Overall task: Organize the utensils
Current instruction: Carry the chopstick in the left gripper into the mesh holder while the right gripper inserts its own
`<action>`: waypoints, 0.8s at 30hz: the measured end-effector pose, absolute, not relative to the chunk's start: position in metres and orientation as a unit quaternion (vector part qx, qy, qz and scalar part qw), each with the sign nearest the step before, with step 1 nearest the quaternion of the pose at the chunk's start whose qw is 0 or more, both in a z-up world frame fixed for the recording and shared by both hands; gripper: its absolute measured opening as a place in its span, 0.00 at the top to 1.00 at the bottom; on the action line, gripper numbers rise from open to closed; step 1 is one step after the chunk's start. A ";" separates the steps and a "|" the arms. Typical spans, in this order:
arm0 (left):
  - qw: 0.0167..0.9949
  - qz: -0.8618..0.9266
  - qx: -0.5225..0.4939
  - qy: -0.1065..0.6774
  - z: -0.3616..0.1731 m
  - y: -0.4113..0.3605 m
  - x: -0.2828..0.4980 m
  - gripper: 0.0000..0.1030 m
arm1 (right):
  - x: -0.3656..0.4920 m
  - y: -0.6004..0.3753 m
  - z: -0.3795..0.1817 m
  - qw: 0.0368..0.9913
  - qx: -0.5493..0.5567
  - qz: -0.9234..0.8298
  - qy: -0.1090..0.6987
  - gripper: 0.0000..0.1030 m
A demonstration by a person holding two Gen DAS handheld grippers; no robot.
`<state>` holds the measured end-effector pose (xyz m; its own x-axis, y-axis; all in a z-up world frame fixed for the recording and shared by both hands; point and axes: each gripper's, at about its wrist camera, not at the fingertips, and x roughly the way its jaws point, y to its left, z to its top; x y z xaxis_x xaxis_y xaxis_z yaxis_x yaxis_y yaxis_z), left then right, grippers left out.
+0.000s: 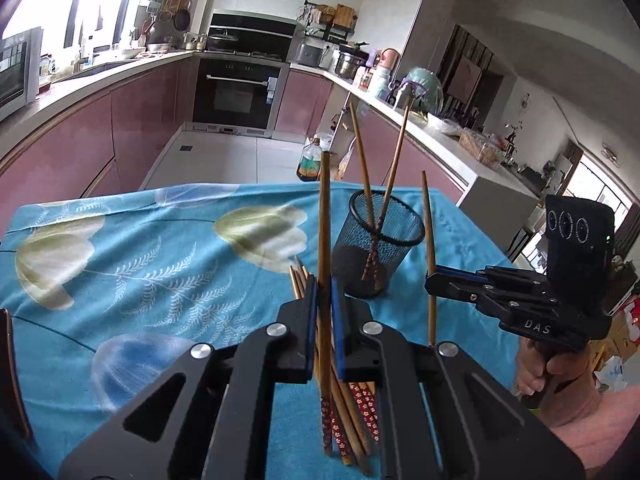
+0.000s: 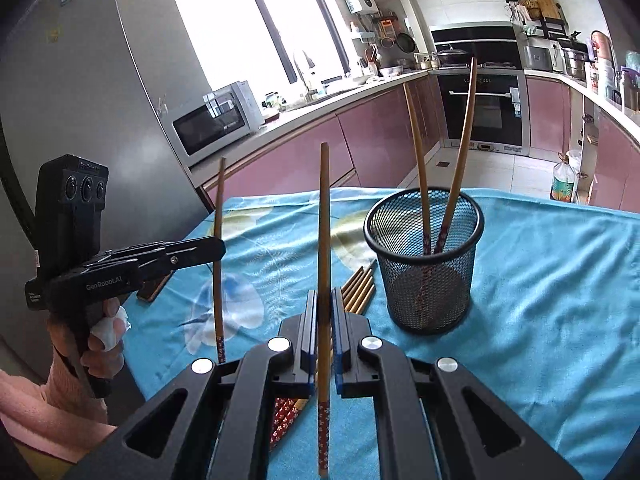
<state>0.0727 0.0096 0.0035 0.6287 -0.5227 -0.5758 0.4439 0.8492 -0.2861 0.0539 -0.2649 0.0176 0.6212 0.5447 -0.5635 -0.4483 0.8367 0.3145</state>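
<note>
A black mesh cup [image 2: 424, 260] stands on the blue flowered tablecloth [image 1: 120, 260], two chopsticks [image 2: 440, 160] leaning crossed inside it, patterned ends down. Just left of the cup, a bundle of loose chopsticks [image 2: 362, 286] lies flat on the cloth, partly hidden beneath the grippers.

The left gripper [image 1: 324, 300] has its jaws pinched tight on one upright chopstick [image 1: 325, 240], lifted clear of the bundle. The right gripper [image 2: 324, 312] is likewise clamped on its own upright chopstick [image 2: 323, 240]. Both sticks stand near the cup, outside its rim.

Behind runs a kitchen with pink cabinets [image 2: 300, 152], a black oven [image 1: 236, 92], a microwave [image 2: 212, 120] and a bright window [image 2: 248, 24].
</note>
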 end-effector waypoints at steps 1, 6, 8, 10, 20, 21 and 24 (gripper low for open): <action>0.902 -0.272 -0.062 0.331 0.009 0.012 0.072 0.93 | 0.053 -0.267 0.021 0.900 0.074 0.276 0.330 0.94; 0.907 -0.281 -0.080 0.303 0.031 0.016 0.073 0.93 | 0.051 -0.277 0.038 0.909 0.081 0.276 0.302 0.94; 0.909 -0.284 -0.083 0.292 0.039 0.014 0.074 0.93 | 0.051 -0.281 0.045 0.913 0.082 0.274 0.292 0.94; 0.910 -0.290 -0.086 0.285 0.046 0.010 0.077 0.93 | 0.051 -0.283 0.051 0.917 0.081 0.271 0.281 0.94; 0.916 -0.311 -0.080 0.239 0.087 -0.021 0.093 0.93 | 0.065 -0.295 0.092 0.940 0.066 0.252 0.222 0.94; 0.917 -0.312 -0.080 0.235 0.092 -0.024 0.095 0.93 | 0.067 -0.296 0.096 0.941 0.066 0.250 0.217 0.94; 0.921 -0.312 -0.076 0.222 0.104 -0.032 0.100 0.93 | 0.073 -0.301 0.105 0.946 0.064 0.245 0.201 0.94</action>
